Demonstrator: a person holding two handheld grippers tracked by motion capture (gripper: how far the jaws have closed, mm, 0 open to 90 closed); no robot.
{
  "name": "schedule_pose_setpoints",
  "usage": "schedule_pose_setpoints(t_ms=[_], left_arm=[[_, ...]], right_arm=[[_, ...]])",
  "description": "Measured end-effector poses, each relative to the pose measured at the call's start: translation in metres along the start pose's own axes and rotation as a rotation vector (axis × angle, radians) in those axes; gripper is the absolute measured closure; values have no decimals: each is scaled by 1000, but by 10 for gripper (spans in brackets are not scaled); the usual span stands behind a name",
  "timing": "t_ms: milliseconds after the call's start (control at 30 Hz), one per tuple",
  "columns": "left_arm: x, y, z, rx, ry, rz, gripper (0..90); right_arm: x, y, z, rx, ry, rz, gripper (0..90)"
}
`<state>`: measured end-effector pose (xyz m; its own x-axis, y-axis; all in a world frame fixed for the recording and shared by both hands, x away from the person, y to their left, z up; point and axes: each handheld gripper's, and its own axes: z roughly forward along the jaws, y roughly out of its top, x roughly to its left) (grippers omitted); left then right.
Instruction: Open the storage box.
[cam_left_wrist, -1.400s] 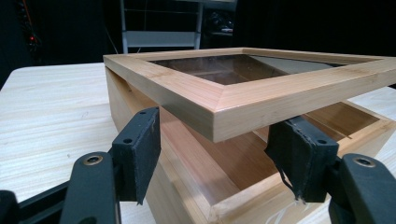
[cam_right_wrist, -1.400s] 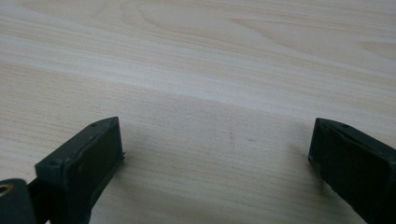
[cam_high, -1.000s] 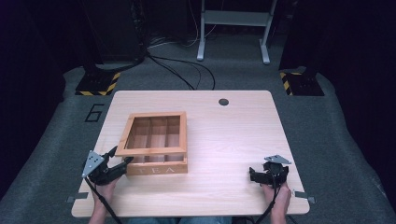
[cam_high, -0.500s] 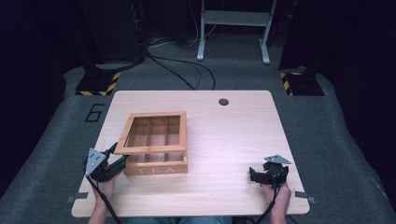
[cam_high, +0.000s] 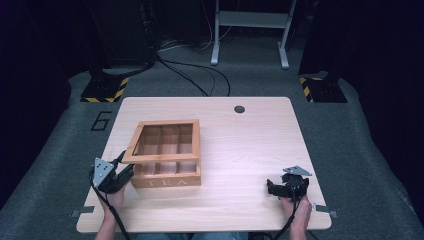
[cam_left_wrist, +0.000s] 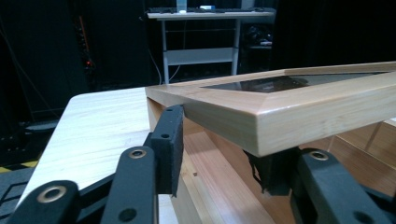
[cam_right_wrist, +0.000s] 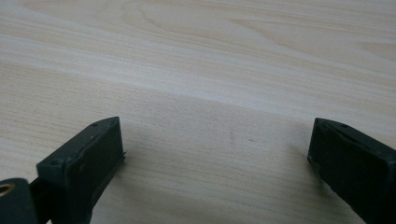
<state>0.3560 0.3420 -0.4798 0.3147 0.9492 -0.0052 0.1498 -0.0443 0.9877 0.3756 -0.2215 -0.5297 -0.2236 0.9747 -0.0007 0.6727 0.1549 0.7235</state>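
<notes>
Wooden glass-lidded tea box (cam_high: 167, 155), raised lid (cam_left_wrist: 280, 100), left claw (cam_left_wrist: 219, 154) astride it

"TEA" on the wooden box (cam_high: 166, 181); "6" on the floor (cam_high: 101, 120).

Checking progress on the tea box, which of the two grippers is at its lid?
The left gripper, jaws straddling the raised lid's corner; the right gripper rests apart on bare table.
</notes>
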Motion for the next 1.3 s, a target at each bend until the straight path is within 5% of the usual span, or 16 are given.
schedule_pose_setpoints(t_ms=[567, 867, 1300], left_arm=[[8, 26, 4, 35, -23, -40, 641], [14, 53, 13, 59, -30, -30, 639], [17, 68, 19, 70, -29, -27, 640]], right_arm=[[0, 0, 0, -1, 0, 0, 29], [0, 0, 0, 0, -1, 1, 29], [0, 0, 0, -1, 0, 2, 29]])
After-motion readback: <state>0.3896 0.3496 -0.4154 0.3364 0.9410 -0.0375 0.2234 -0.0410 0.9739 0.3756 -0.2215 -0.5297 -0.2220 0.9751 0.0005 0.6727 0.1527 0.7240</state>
